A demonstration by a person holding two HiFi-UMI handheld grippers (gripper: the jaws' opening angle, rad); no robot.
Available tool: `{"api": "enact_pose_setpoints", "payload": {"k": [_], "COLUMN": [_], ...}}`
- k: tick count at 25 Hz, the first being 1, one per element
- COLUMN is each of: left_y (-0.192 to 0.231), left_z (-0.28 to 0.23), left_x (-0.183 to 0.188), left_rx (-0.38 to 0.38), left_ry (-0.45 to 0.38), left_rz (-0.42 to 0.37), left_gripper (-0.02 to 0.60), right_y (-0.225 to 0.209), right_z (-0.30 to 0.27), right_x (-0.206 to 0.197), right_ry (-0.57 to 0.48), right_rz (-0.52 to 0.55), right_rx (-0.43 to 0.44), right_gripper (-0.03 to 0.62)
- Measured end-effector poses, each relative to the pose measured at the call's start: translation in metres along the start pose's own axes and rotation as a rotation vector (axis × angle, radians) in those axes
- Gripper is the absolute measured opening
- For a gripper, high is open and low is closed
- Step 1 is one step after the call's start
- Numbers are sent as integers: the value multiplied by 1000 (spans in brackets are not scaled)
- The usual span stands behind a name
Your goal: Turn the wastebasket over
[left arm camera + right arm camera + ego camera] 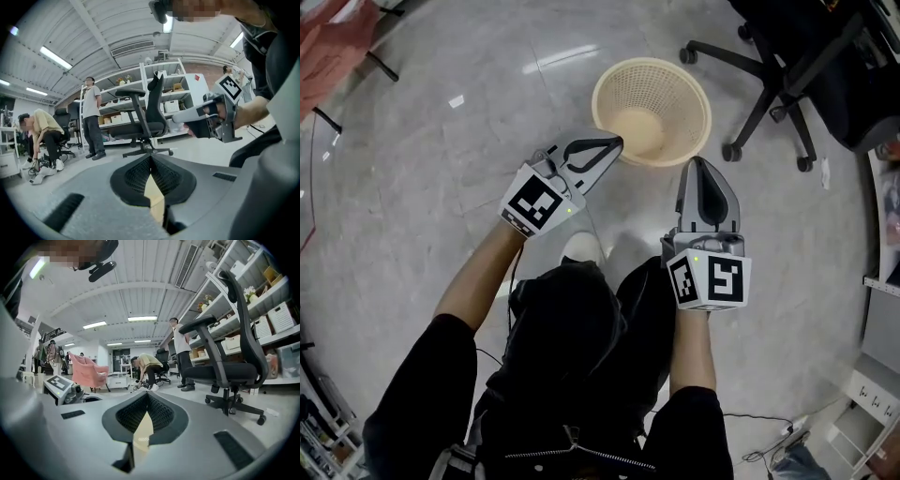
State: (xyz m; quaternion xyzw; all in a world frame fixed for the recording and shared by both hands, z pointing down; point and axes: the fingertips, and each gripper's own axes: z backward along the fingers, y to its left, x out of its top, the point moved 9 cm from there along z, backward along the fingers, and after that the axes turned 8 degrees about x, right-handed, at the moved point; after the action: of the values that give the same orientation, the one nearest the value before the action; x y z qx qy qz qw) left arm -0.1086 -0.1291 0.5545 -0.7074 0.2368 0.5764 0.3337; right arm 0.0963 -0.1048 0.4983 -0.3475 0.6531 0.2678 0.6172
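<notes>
Wastebasket (652, 105): cream, mesh-walled, standing upright on the pale stone floor (450, 187), mouth up, not yet turned over.

Left claw (614, 143): shut tight, nothing in it. Its tip is just beside the wastebasket's near-left rim; I cannot tell whether it touches.

Right claw (699, 167): also shut and empty. Its tip is near the wastebasket's near-right rim, slightly apart from it.

In each claw's own view, a cream sliver of the wastebasket shows past the closed tips.

In the way:
- Black office chair (787, 80) to the right of the wastebasket, with one caster (731, 151) close to its right rim.
- Pink armchair (328, 47) well off to the wastebasket's far left.
- My shoe (581, 247) on the wastebasket's near side, between the two claws.

The floor to the left of the wastebasket and beyond it lies open — room there.
</notes>
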Motion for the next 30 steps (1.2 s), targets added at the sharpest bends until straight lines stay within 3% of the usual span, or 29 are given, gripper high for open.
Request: {"api": "enact_pose_setpoints", "payload": {"k": [4, 7, 10, 14, 19, 24, 30], "left_y": [-8, -17, -23, -30, -30, -33, -31], "left_z": [-12, -23, -29, -39, -55, -67, -70], "left_x": [-18, -34, -52, -76, -99, -107, -113], "left_rx": [-77, -103, -117, -156, -171, -193, -144], "left_ry": [45, 69, 112, 194, 254, 281, 263], "left_rz": [-74, -41, -65, -143, -153, -212, -241], "left_gripper": [10, 240, 337, 356, 356, 351, 245], "right_y": [-1, -2, -3, -6, -6, -12, -19], "right_z": [4, 6, 8, 12, 19, 29, 36], "right_x": [-7, -13, -17, -23, -28, -33, -37], "right_ry": [21, 34, 47, 60, 74, 82, 90], "right_rz": [5, 0, 1, 0, -2, -5, -13], "right_rx": [4, 2, 3, 4, -4, -25, -40], "right_gripper": [10, 10, 11, 11, 11, 11, 11]}}
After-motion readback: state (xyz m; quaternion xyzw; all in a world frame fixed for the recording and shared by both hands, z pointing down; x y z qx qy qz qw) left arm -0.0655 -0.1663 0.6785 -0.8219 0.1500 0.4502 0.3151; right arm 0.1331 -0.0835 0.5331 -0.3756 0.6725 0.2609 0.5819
